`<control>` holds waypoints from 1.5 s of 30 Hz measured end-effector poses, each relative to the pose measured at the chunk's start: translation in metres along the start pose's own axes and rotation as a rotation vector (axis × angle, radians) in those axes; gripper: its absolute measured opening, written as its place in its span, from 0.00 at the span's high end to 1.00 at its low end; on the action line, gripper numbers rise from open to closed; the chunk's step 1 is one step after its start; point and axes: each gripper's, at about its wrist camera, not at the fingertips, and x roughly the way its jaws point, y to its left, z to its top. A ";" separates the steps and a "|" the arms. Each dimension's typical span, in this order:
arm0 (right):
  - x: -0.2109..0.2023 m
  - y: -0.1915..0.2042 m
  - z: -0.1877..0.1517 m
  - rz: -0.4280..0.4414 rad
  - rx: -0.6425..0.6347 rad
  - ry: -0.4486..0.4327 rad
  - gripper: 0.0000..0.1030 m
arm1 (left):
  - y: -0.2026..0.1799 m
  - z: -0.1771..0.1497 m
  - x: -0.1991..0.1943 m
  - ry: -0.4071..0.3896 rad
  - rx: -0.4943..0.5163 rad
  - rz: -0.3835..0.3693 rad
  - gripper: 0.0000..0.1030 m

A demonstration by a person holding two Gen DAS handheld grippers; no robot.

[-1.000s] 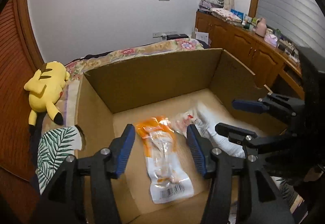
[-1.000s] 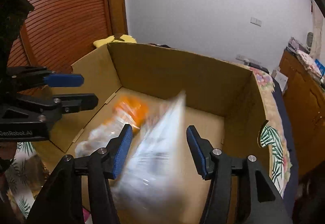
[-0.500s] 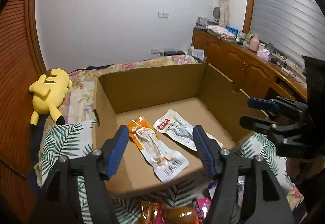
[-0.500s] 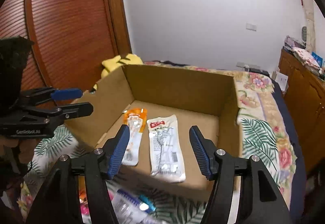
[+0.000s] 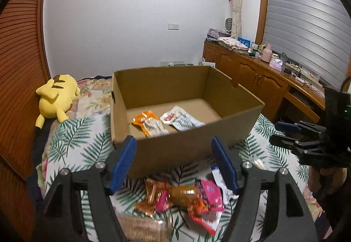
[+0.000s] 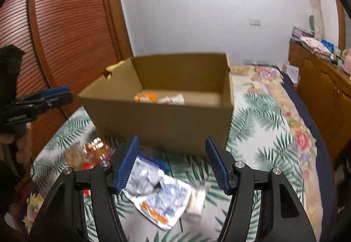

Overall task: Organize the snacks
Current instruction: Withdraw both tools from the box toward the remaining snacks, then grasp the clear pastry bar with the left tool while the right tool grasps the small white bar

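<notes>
Loose snack packets (image 5: 188, 198): on the bedspread just before the cardboard box's (image 5: 193, 143) near wall, directly beneath the left gripper (image 5: 174, 162), jaws opening and empty; right gripper (image 6: 172, 162) likewise parted, over a silver packet (image 6: 158, 193).

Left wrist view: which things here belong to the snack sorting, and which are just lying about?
Job:
cardboard box
orange packet and white packet inside it
loose snack packets on the bed

Lying about:
yellow plush toy
wooden cabinet
pink jug
</notes>
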 end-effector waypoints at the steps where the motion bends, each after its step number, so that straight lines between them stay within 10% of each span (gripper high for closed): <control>1: 0.001 -0.002 -0.005 -0.004 0.004 0.009 0.37 | 0.000 -0.005 -0.001 0.004 -0.003 0.001 0.30; 19: 0.051 -0.026 -0.063 -0.075 -0.025 0.222 0.68 | 0.027 -0.098 0.012 0.146 -0.145 0.109 0.30; 45: 0.054 -0.025 -0.069 -0.085 -0.045 0.206 0.67 | 0.051 -0.127 0.052 0.283 -0.223 0.333 0.23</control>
